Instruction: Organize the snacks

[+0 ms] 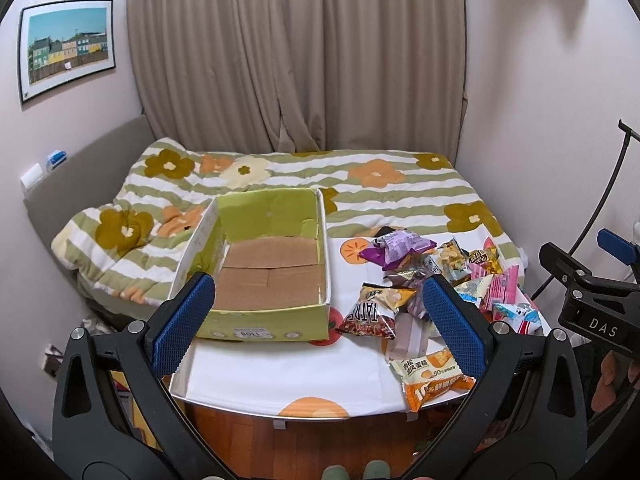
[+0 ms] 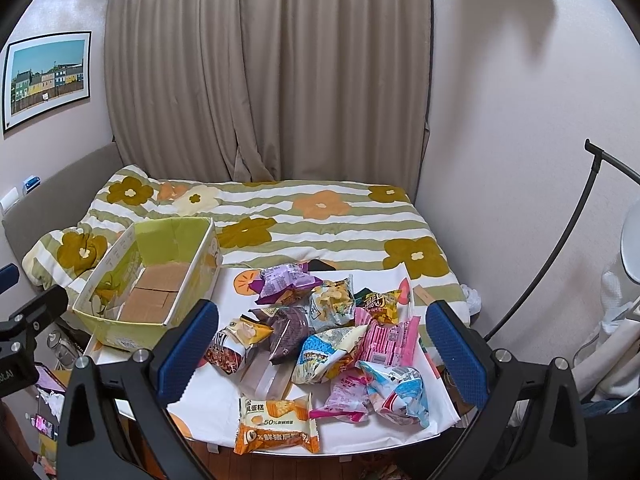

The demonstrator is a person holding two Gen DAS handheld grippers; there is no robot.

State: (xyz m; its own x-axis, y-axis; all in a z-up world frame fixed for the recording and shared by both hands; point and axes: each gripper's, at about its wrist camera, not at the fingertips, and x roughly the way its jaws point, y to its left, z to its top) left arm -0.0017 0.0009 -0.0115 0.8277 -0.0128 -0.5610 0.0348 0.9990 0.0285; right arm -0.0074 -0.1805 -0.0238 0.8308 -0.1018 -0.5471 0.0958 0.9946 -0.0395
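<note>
— Snacks point(image 2: 320, 344) sit in a loose heap on the right half of our table point(image 2: 216, 412); the box point(image 1: 272, 276) stands to their left, bare cardboard showing on its floor, so we judge nothing is sorted yet.

— What could go wrong for us from here?

— The packets overlap and lean on one another. If we pinch one from the middle, say the brown pack point(image 2: 288, 330), we may drag its neighbours along. The orange pack point(image 2: 276, 424) lies right at the near edge, so a nudge could send it to the floor. The bags look puffy and slick, and we judge that a grip on a corner could slip.

— And the box?

— It looks light with nothing in it. A bump from our left gripper point(image 1: 320, 316) could shove it toward the bed point(image 1: 360, 184).

— How do our grippers stand?

— Both are spread wide and hold nothing. The left one hangs above the near table edge, framing the box's front corner and the pile's left side. The right gripper point(image 2: 320, 348) hovers over the heap, touching no packet as far as we can see.
</note>
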